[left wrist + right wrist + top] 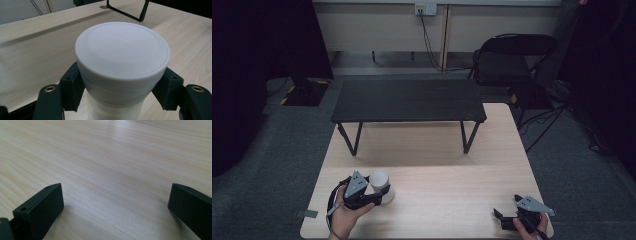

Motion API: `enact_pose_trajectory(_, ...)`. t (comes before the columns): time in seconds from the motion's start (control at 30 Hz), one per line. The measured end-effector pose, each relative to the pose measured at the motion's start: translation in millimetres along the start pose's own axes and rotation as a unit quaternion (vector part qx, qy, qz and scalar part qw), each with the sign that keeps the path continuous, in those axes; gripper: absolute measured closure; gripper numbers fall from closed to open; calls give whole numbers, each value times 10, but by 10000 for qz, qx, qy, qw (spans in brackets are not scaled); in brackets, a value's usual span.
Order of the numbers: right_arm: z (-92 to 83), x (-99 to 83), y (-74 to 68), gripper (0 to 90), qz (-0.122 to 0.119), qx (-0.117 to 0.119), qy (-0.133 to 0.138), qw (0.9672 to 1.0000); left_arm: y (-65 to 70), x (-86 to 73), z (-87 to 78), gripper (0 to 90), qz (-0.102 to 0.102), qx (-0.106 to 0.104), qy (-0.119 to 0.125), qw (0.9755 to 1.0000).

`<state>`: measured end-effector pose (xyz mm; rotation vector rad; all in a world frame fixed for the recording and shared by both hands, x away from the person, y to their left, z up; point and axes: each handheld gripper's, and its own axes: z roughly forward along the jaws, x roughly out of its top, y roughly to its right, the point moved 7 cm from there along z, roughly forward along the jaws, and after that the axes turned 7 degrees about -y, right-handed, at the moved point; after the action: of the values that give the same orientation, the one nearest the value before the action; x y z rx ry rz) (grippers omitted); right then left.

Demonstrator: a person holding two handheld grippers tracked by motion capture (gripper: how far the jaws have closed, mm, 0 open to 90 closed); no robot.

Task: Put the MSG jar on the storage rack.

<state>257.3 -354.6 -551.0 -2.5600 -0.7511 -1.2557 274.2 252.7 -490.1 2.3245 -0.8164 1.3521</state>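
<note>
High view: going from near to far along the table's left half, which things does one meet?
Left gripper → white jar → black bench → wall socket.

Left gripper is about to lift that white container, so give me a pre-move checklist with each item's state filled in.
1. Both jaws of the left gripper on the white container, one on each side below the lid: ok.
2. Container upright on the wooden table: ok.
3. Lid seated level on the container: ok by looks; whether it is fastened: cannot tell.
4. Right gripper open, holding nothing, well away at the table's near right: ok.
5. Room above and around the container, the black stand set farther back: ok.
6. Weight and contents of the container: cannot tell.
</note>
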Motion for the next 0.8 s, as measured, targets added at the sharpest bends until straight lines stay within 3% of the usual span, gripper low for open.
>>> enact_pose_trajectory(0.13, 0, 0, 0, 0, -1, 0, 1, 10000, -14, 52, -22, 343, -47, -61, -48, 10000)
enact_pose_trajectory(0.3, 0, 0, 0, 0, 0, 0, 0, 10000, -1, 234, -113, 342, 97, -93, -43, 9999)
enact_pose_trajectory(0.5, 0, 0, 0, 0, -1, 0, 1, 10000, 42, 716, -320, 343, 177, -237, 44, 9996)
enact_pose_trajectory(0.53, 0, 0, 0, 0, 0, 1, 2, 10000, 45, 855, -362, 343, 227, -294, 64, 9993)
enact_pose_trajectory(0.8, 0, 0, 0, 0, 1, 0, 0, 10000, 17, 1559, -512, 343, 431, -474, 280, 9976)
